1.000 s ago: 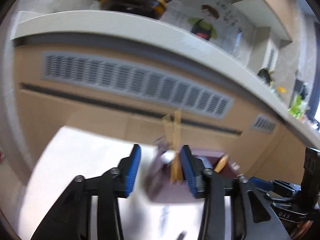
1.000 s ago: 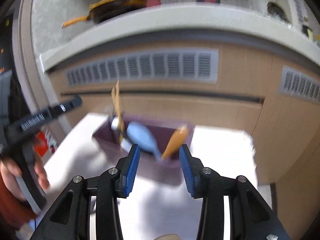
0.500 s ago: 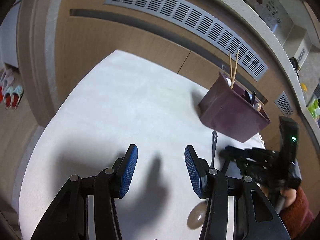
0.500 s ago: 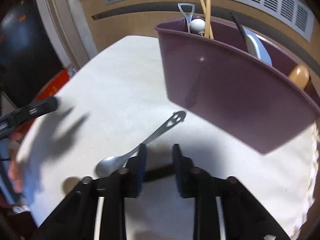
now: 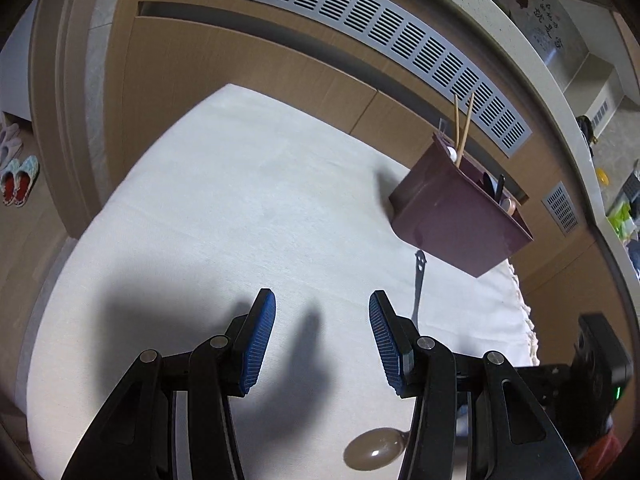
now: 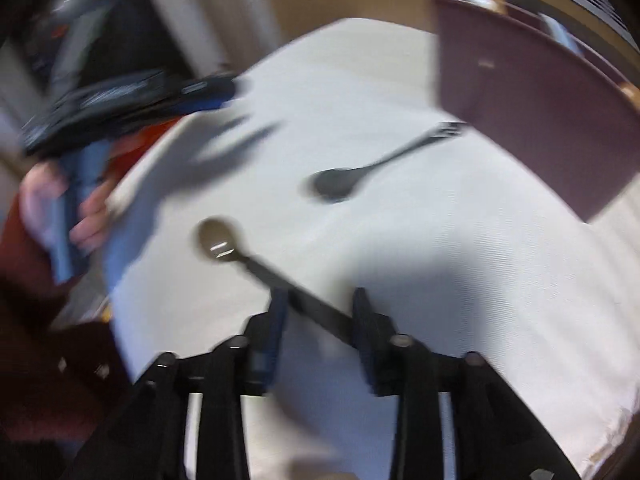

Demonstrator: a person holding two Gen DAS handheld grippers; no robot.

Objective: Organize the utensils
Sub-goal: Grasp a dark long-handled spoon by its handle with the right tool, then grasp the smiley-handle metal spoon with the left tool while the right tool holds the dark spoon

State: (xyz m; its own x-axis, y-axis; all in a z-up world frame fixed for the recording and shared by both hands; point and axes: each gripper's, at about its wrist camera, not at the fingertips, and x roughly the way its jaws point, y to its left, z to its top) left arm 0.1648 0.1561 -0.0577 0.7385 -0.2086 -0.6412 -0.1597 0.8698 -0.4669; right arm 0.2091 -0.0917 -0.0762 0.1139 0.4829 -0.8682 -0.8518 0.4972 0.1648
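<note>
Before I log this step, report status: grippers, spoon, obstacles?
Left gripper open, empty, over cloth. Right gripper shut on spoon handle, view blurred. Purple bin ahead, nothing seen between.

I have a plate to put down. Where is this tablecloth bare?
Bare: the wide stretch of tablecloth left of the purple caddy, running to the cloth's left edge, ahead of the open left tongs. Crowded: the right side, where one spoon lies below the caddy and another spoon nearer.

Two spoons (image 6: 344, 182) (image 6: 218, 238) on the cloth, one purple caddy (image 5: 456, 208), two chopsticks (image 5: 460, 124), two slippers (image 5: 18, 174)
</note>
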